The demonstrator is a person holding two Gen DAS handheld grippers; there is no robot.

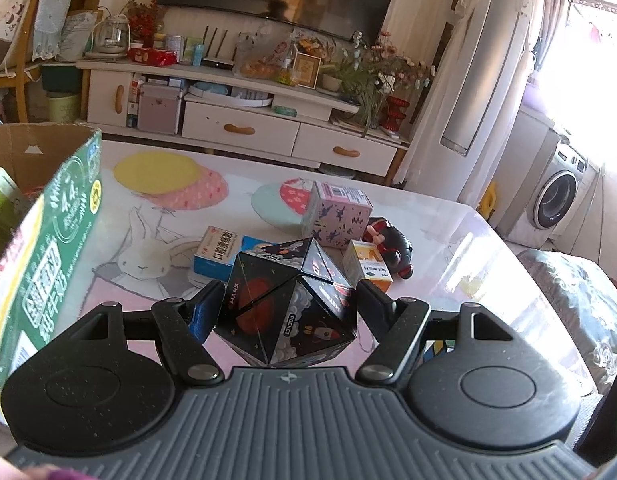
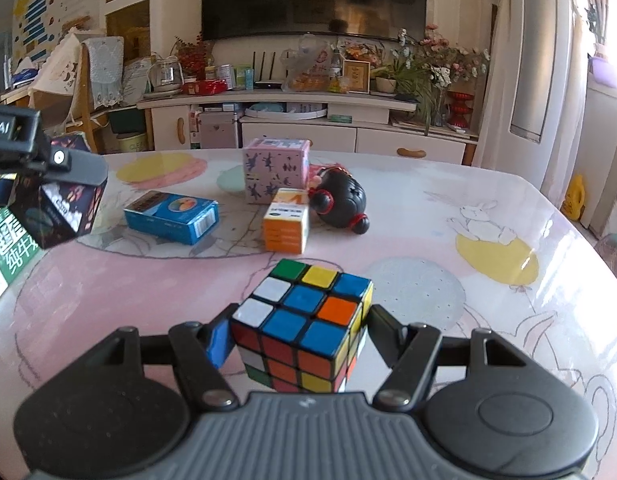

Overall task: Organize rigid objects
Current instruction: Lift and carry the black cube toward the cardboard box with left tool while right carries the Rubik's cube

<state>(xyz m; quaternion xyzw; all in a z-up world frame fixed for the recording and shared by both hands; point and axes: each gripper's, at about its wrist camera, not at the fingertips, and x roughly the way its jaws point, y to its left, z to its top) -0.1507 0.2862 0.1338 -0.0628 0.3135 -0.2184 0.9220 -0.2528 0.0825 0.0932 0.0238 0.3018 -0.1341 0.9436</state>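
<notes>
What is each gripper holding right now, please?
Left gripper: closed on the black space-print cube.
Right gripper: closed on the Rubik's cube.

Table (image 2: 428,240) w/ pink box (image 2: 274,170), blue box (image 2: 172,216), orange box (image 2: 286,224), black toy (image 2: 342,202).

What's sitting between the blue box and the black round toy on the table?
In the right wrist view, the small orange and white box stands between the blue box and the black round toy, with the pink box just behind it.
</notes>
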